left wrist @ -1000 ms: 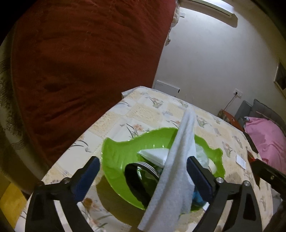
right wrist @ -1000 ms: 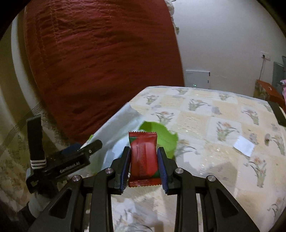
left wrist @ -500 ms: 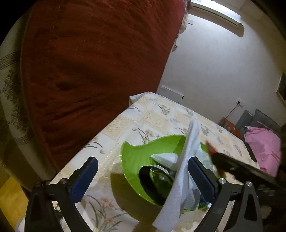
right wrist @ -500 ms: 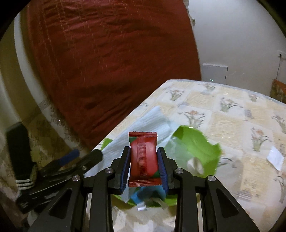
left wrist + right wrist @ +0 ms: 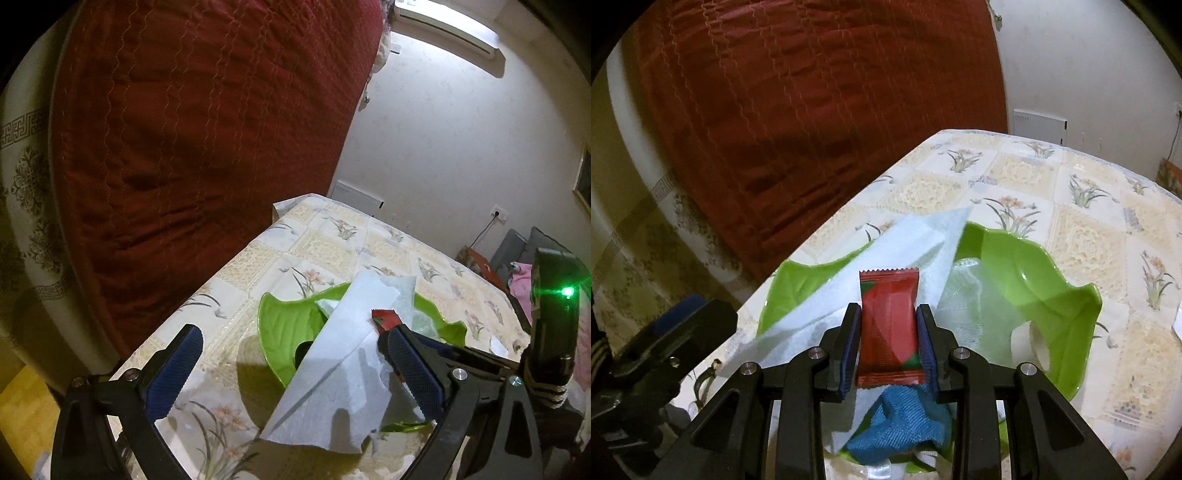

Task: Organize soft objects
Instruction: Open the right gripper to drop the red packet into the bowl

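Both sets of jaws differ: the right gripper [image 5: 889, 334] is clamped on a red packet [image 5: 889, 325], while the left gripper [image 5: 291, 369] stands wide apart with nothing between its blue pads [image 5: 173, 373].

Behind the green bowl [image 5: 1049, 291] hangs a large dark red quilted cover [image 5: 207, 122], filling the far left of both views. The table [image 5: 332, 243], under a floral patterned cloth, carries the bowl near its front left corner, on the side nearest the red cover. The bowl is leaf-shaped with a wavy rim.

A white tissue sheet [image 5: 340, 369] lies across the bowl's left side, draping over its near rim and onto the table. A sheer white mesh piece [image 5: 979, 314] sits inside the bowl, right of the tissue. A blue cloth [image 5: 905, 424] lies bunched at the bowl's near edge, below the right gripper. A small white paper slip [image 5: 496, 345] rests on the table to the right of the bowl.

The red packet is held upright above the bowl's near part, over the tissue, not touching it as far as can be seen. In the left wrist view its serrated top edge [image 5: 384, 319] peeks past the right gripper.
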